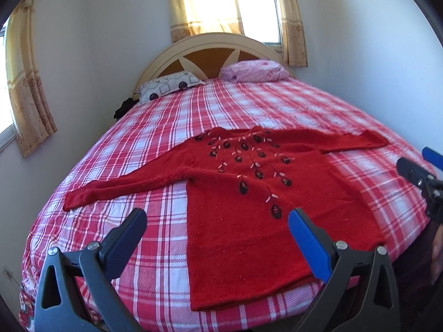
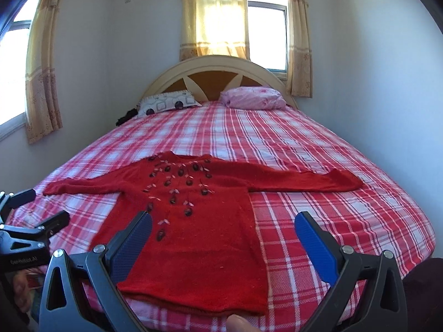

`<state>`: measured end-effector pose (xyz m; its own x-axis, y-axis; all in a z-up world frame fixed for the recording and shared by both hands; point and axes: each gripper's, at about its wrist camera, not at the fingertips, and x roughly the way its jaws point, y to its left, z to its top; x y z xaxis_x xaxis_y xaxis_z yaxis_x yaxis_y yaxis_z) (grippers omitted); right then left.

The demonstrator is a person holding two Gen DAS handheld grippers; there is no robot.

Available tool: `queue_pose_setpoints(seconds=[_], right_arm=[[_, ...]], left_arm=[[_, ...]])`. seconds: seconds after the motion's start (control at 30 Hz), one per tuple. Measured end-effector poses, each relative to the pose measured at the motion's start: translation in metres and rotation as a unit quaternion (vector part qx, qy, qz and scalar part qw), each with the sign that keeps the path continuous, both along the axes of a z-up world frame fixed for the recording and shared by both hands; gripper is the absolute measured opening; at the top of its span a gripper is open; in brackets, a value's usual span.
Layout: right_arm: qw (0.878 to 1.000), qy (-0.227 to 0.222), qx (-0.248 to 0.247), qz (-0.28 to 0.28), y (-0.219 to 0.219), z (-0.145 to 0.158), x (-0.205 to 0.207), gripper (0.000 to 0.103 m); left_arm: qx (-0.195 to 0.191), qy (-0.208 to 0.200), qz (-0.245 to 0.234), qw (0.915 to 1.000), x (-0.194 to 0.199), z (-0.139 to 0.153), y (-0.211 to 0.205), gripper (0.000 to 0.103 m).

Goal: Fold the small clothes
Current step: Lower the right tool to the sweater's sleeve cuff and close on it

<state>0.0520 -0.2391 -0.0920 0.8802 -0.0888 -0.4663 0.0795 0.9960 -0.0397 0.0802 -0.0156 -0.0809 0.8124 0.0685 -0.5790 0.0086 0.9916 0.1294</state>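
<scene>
Sweater (image 1: 235,215) lies flat mid-frame on the bed (image 1: 116,149), beyond both spread, empty grippers: left (image 1: 217,221), right (image 2: 223,225).

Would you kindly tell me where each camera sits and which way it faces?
Left wrist view: on the left claw, open, above the bed's foot, facing the headboard; looks at the red sweater; the right claw shows at the right edge.
Right wrist view: on the right claw, open, facing likewise; the left claw and a fingertip show.
Both share the sweater, plaid bedspread, two pillows and curtained window.
</scene>
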Motion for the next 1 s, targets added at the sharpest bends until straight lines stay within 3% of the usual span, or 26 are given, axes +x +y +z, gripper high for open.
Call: queue_pose_setpoints(seconds=[0.1,0.23,0.3,0.4,0.53,0.77,0.93,1.0], right_arm=[[0.999,0.021,0.014,-0.028,-0.041,-0.018,0.023,0.102],[0.994,0.054,0.032,-0.087,-0.114,-0.038,0.056,0.099],[0.99,0.072,0.044,-0.113,-0.152,-0.046,0.071,0.087],[0.98,0.091,0.083,-0.158,-0.217,-0.056,0.099,0.074],[0.96,0.093,0.153,-0.217,-0.299,-0.068,0.126,0.071],[0.936,0.092,0.21,-0.267,-0.38,-0.084,0.167,0.062],[0.927,0.1,0.24,-0.271,-0.411,-0.098,0.194,0.061],[0.924,0.103,0.244,-0.275,-0.421,-0.102,0.203,0.056]], left_arm=[[0.028,0.012,0.002,0.9995,0.028,-0.018,0.0,0.103],[0.03,0.021,0.009,0.9993,0.055,-0.034,0.009,0.103],[0.03,0.032,0.013,0.999,0.069,-0.044,0.013,0.103],[0.031,0.047,0.022,0.9982,0.087,-0.061,0.018,0.103],[0.04,0.061,0.038,0.9966,0.109,-0.076,0.022,0.103],[0.047,0.06,0.063,0.9951,0.139,-0.081,0.03,0.103],[0.036,0.082,0.067,0.9937,0.16,-0.093,0.034,0.103],[0.038,0.093,0.07,0.9924,0.164,-0.1,0.035,0.103]])
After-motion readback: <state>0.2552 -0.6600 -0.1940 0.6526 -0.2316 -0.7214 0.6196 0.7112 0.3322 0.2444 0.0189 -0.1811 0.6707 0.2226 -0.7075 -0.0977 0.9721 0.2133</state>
